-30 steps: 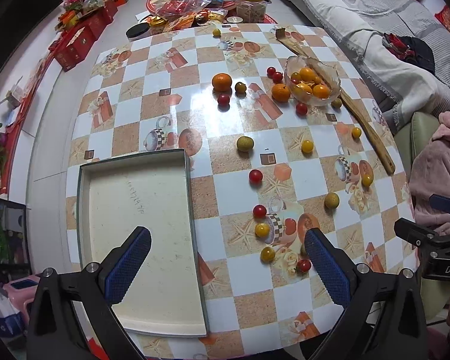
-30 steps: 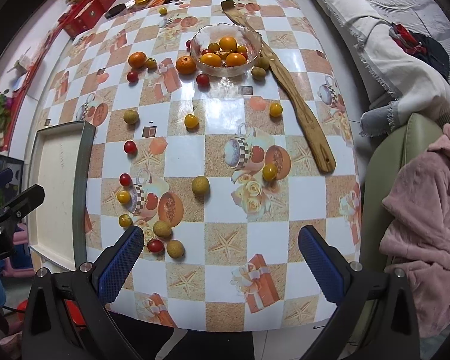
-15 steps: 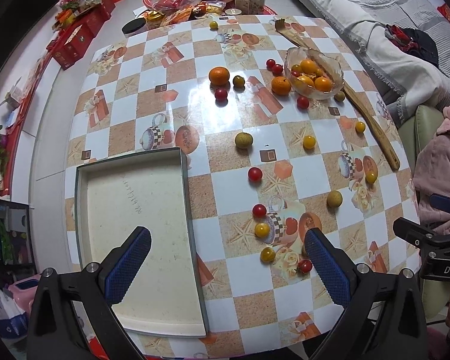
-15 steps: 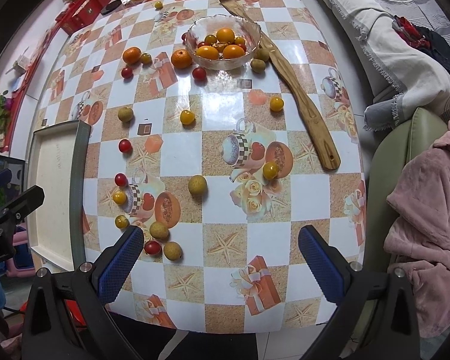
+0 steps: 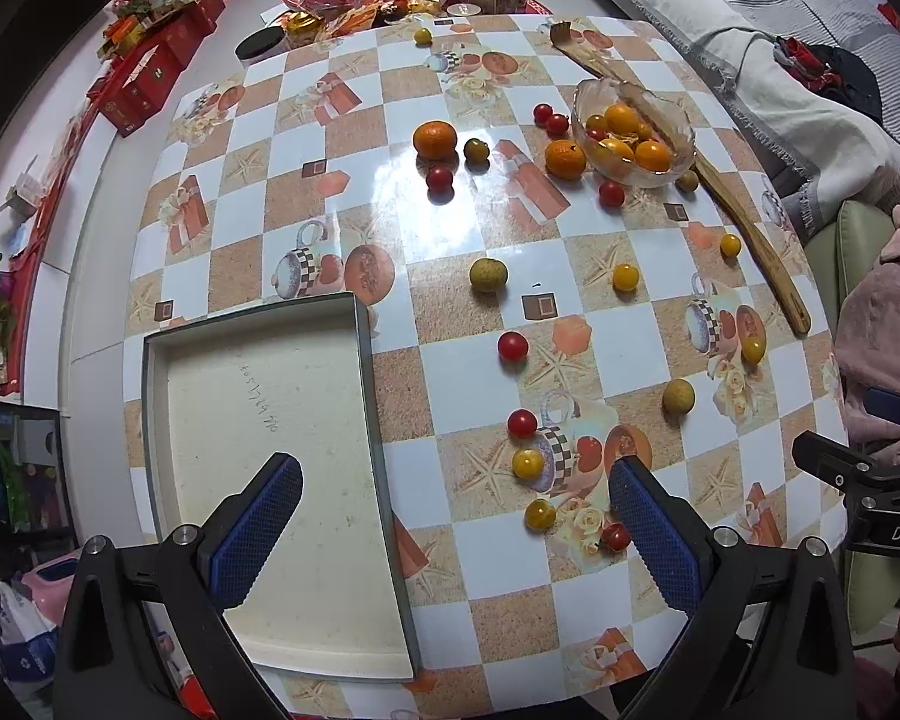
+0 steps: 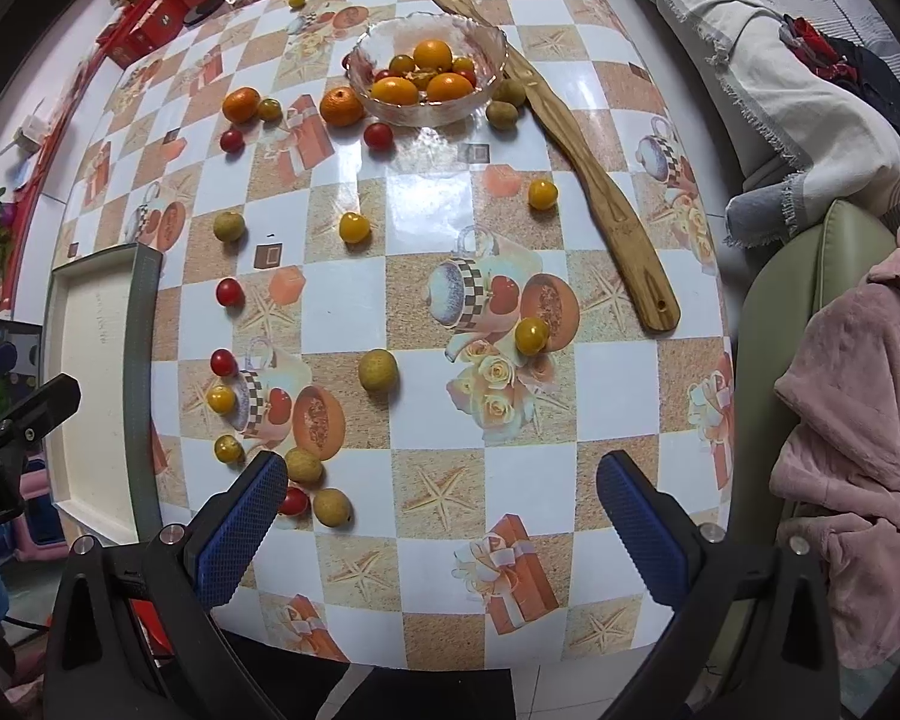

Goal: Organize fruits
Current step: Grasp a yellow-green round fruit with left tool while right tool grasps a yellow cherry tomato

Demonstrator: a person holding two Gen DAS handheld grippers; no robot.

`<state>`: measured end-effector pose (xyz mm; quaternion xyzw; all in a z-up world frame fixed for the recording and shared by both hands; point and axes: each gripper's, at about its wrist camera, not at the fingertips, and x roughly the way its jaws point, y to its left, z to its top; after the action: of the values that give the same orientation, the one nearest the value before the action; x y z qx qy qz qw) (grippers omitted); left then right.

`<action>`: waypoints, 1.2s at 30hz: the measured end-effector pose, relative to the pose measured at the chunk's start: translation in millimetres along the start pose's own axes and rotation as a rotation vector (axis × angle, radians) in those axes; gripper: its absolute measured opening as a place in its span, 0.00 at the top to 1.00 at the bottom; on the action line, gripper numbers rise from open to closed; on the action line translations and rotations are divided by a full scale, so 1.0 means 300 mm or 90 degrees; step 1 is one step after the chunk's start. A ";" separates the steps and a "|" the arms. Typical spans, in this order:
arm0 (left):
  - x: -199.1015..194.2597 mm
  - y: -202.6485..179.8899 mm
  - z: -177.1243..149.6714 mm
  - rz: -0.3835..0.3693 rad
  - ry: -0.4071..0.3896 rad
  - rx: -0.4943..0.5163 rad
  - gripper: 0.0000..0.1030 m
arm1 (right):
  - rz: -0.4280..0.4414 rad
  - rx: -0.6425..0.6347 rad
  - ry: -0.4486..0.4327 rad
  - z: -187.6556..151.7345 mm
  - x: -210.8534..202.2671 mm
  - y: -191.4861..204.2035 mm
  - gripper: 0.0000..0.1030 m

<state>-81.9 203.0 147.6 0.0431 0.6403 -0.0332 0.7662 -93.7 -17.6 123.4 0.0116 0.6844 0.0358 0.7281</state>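
Many small fruits lie all over the checked surface (image 5: 342, 138) in your left wrist view. Your left tool (image 5: 453, 507) hangs above it with its jaws spread wide and nothing between them. One blue finger (image 5: 255, 531) is over the flat tray (image 5: 366, 360), which has no fruit in it. The glass bowl (image 5: 681, 165) with oranges sits far off, beside the long wooden spoon (image 5: 756, 240). A red tomato (image 5: 522, 423) and a yellow tomato (image 5: 528, 463) lie near each other.

In your right wrist view, your right tool (image 6: 441, 507) is spread wide too and grips nothing. A brownish round fruit (image 6: 378, 369) lies alone near the middle. A pink blanket (image 6: 858, 420) lies on a chair off the right edge.
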 end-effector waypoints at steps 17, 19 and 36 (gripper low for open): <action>0.153 -0.038 0.079 0.019 0.015 0.005 0.00 | -0.005 0.027 0.016 -0.007 0.116 -0.079 0.00; 0.185 -0.045 0.107 0.019 0.013 0.006 0.00 | -0.011 0.033 0.016 -0.010 0.138 -0.096 0.00; 0.426 -0.082 0.266 0.028 -0.001 0.002 0.00 | -0.028 0.083 -0.002 0.042 0.315 -0.241 0.00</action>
<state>16.4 170.5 35.4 0.0587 0.6383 -0.0173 0.7673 -72.8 -82.8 25.2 0.0443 0.6841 -0.0250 0.7276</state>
